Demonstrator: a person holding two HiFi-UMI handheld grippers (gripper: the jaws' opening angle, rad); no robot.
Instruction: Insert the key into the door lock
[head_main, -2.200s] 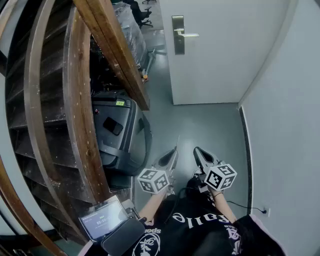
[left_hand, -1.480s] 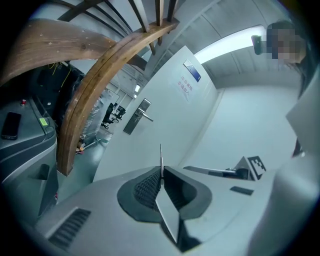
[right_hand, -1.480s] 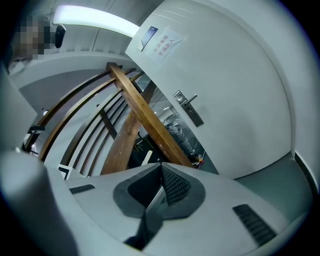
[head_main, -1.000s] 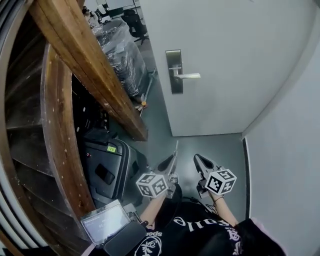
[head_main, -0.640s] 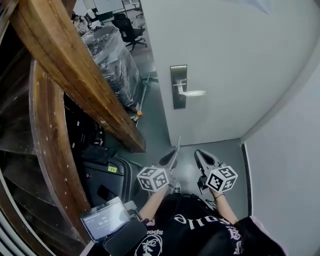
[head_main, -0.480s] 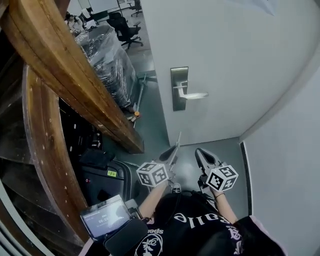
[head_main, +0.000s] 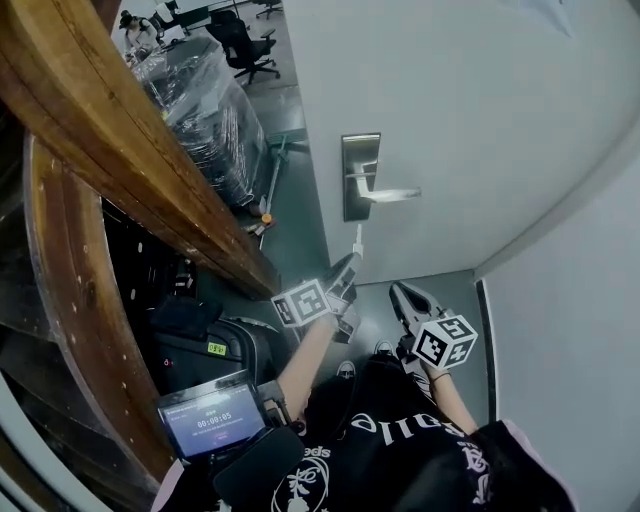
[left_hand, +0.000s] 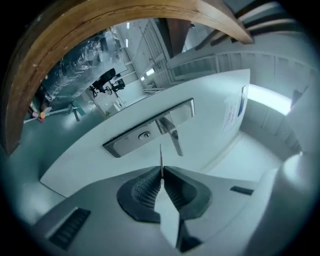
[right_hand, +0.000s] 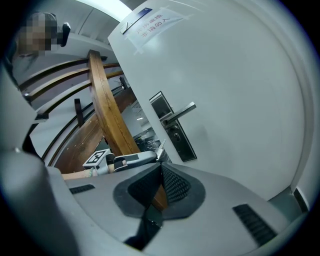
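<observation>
A white door (head_main: 470, 120) carries a steel lock plate (head_main: 358, 175) with a lever handle (head_main: 388, 195). My left gripper (head_main: 352, 262) is raised just below the plate and is shut on a thin key (head_main: 358, 238) that points up at it. In the left gripper view the key blade (left_hand: 161, 157) sticks out of the left gripper (left_hand: 161, 176), its tip just short of the keyhole (left_hand: 144, 134) in the lock plate (left_hand: 125, 143). My right gripper (head_main: 398, 294) hangs lower at the right, shut with nothing in it; the right gripper (right_hand: 161, 167) faces the lock plate (right_hand: 175, 131).
A curved wooden stair beam (head_main: 130, 150) runs down the left, close to the door edge. Below it stand a black case (head_main: 215, 345) and a small screen device (head_main: 208, 422). A plastic-wrapped stack (head_main: 195, 100) and an office chair (head_main: 238, 35) lie beyond. A grey wall (head_main: 570, 320) closes the right.
My left gripper has risen with the key from waist height to just under the lock plate. The right gripper has stayed low. The door fills more of the head view.
</observation>
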